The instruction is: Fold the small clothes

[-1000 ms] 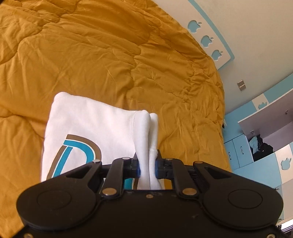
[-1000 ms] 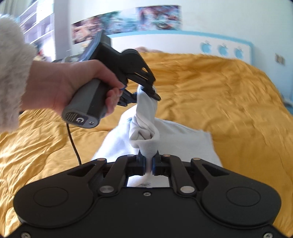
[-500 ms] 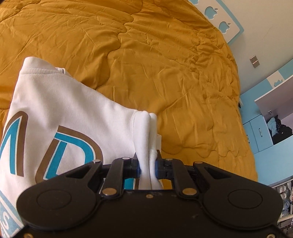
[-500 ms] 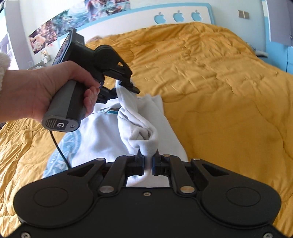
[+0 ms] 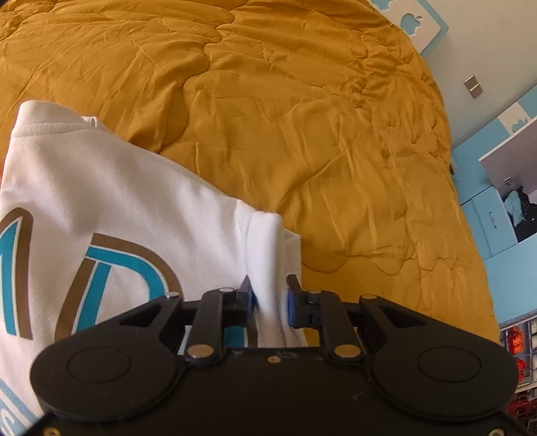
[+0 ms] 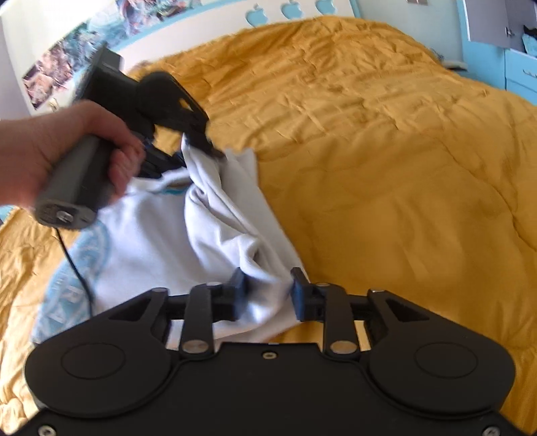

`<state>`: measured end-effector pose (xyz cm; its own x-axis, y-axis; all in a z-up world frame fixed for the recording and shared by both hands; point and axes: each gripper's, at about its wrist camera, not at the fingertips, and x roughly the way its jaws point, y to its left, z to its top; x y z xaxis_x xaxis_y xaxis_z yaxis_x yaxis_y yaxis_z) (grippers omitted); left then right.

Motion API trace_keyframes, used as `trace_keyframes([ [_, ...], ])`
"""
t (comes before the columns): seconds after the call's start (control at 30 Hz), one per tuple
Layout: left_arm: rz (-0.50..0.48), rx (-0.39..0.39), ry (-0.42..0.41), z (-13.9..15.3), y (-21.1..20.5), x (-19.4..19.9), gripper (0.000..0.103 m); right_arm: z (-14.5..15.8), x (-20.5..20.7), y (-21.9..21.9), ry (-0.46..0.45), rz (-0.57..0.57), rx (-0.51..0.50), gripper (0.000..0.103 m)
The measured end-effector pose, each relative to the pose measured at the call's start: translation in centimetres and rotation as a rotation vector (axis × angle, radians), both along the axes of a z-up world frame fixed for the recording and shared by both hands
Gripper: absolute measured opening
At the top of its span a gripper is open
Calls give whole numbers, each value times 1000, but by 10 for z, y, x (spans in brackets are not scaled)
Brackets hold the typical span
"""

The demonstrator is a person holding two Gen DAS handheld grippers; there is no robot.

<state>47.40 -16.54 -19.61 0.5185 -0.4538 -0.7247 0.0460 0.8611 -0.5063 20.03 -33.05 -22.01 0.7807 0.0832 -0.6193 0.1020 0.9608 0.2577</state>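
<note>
A white sweatshirt [image 5: 117, 201] with teal and brown lettering lies on the orange bedspread [image 5: 302, 117], its right edge bunched up. My left gripper [image 5: 270, 291] is low over that edge. Its jaws are opening, and a fold of the white cloth still stands between the pads. In the right wrist view the sweatshirt [image 6: 161, 241] stretches from the left gripper [image 6: 201, 147], held in a hand [image 6: 50, 144], down to my right gripper [image 6: 267, 285]. The right jaws are opening too, with a wad of cloth loose between them.
The bedspread [image 6: 386, 167] stretches wide to the right and far side. A white headboard [image 6: 288, 8] with blue apple shapes stands at the back. Blue cabinets [image 5: 486, 218] line the right wall. A black cable [image 6: 77, 268] hangs from the left gripper's handle.
Both grippers came down toward the bed with the sweatshirt's edge. Their jaws, tightly shut on the cloth before, now stand apart around it.
</note>
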Motion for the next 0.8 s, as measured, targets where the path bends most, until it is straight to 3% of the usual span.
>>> trace_keyframes([
  [0.03, 12, -36, -17, 5, 2, -2, 28, -1, -1, -2, 1, -3, 1, 26],
  [0.1, 22, -142, -51, 17, 9, -7, 30, 3, -5, -5, -8, -29, -13, 29],
  [0.13, 20, -185, -67, 23, 13, -12, 31, 6, -8, -7, -15, -53, -33, 40],
  [0.2, 13, -234, -87, 37, 23, -25, 31, 13, -14, -13, -38, -91, -29, 46],
  [0.3, -4, -289, -116, 49, 49, -60, 33, 25, -18, -31, -77, -140, 48, 46],
  [0.4, 4, -217, -173, 56, 84, -119, 34, 29, 2, -55, -121, -94, 232, 47],
  [0.5, 30, -105, -242, 52, 119, -185, 36, 31, 44, -65, -135, -6, 329, 47],
  [0.67, 57, 7, -273, 28, 158, -270, 38, 35, 135, -48, -109, 169, 312, 47],
  [0.8, -45, 166, -242, 4, 156, -300, 38, 26, 183, -36, -31, 179, 319, 48],
])
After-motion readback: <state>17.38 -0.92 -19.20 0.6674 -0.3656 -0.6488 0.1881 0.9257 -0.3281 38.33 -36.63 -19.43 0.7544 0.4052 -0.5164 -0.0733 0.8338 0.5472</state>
